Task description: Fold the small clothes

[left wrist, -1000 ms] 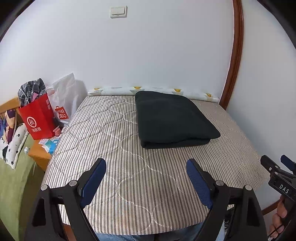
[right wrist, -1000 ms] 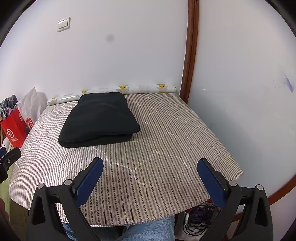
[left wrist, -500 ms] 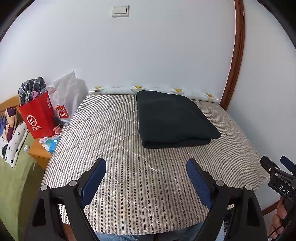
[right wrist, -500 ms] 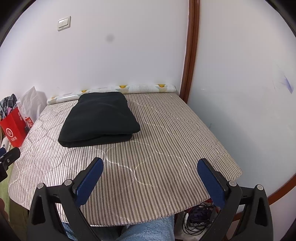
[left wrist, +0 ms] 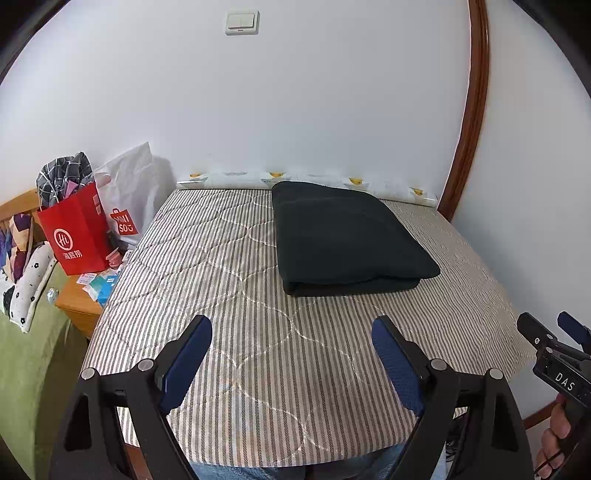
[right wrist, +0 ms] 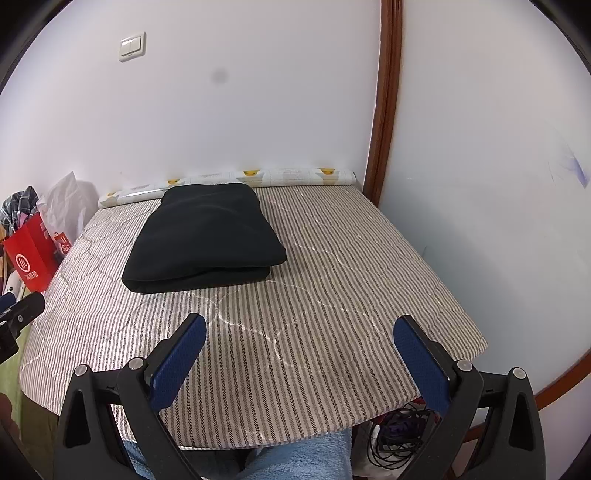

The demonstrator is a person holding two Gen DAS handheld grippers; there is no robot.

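Blue pads line both fingers of the left gripper point(left wrist: 291, 354), which hangs with its jaws spread wide and nothing between them, above the near edge of a striped, quilted mattress point(left wrist: 221, 295). The right gripper point(right wrist: 299, 350) is released in the same way, its blue pads far apart over the same near edge, and nothing is held there either. From the left camera the right gripper shows at the far right, with a hand point(left wrist: 557, 439) wrapped around its handle; from the right camera a tip of the left gripper shows at the left border.

Beyond both grippers, towards the wall, lies the folded dark garment point(left wrist: 347, 240), a thick neat rectangle flat on the mattress. It sits ahead and slightly right of the left gripper, ahead and left of the right gripper, well apart from both. Behind it a rolled printed sheet point(left wrist: 314, 181) runs along the wall.

Left of the left gripper, beside the mattress, a red paper bag point(left wrist: 74, 236) and a white plastic bag point(left wrist: 129, 192) stand on a wooden bedside table point(left wrist: 77, 306). A light switch point(left wrist: 242, 22) is mounted high on the wall. Below the right gripper, a tangle of black cable point(right wrist: 399, 439) lies on the floor.
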